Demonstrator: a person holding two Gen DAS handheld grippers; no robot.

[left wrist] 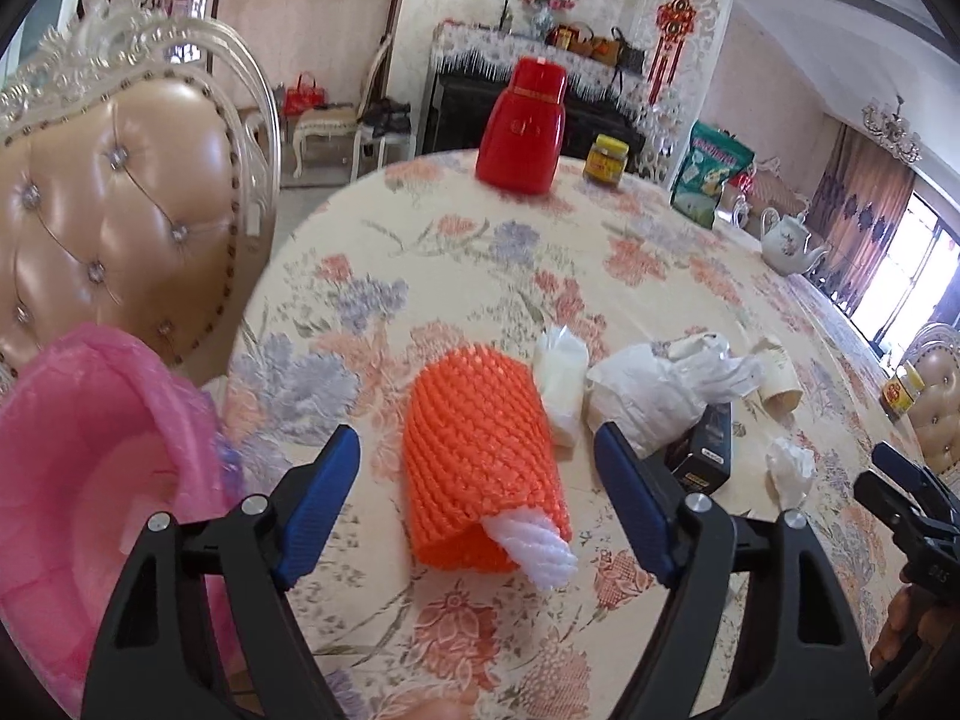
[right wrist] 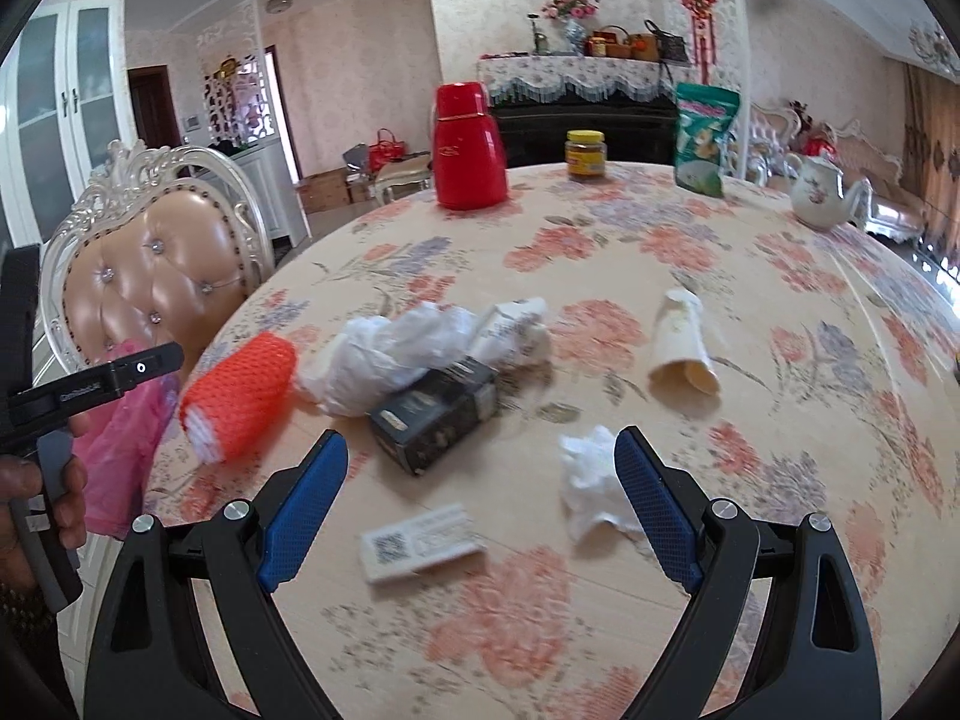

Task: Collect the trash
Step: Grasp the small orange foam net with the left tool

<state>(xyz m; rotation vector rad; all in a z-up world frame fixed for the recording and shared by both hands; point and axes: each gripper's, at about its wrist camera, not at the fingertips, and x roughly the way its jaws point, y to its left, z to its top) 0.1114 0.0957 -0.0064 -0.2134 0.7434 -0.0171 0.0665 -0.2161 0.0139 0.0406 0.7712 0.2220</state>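
Observation:
An orange foam net with a white one tucked inside lies on the floral table, between the spread fingers of my left gripper, which is open and not touching it. A pink bag hangs at the table's left edge. My right gripper is open above a small white QR-code box. A crumpled tissue lies against its right finger. Beyond lie a black box, a crumpled white plastic bag, a white packet and a tipped paper cup.
At the far side of the table stand a red thermos, a yellow-lidded jar, a green pouch and a teapot. A padded chair stands close at the left edge. A hand holds the left gripper's handle.

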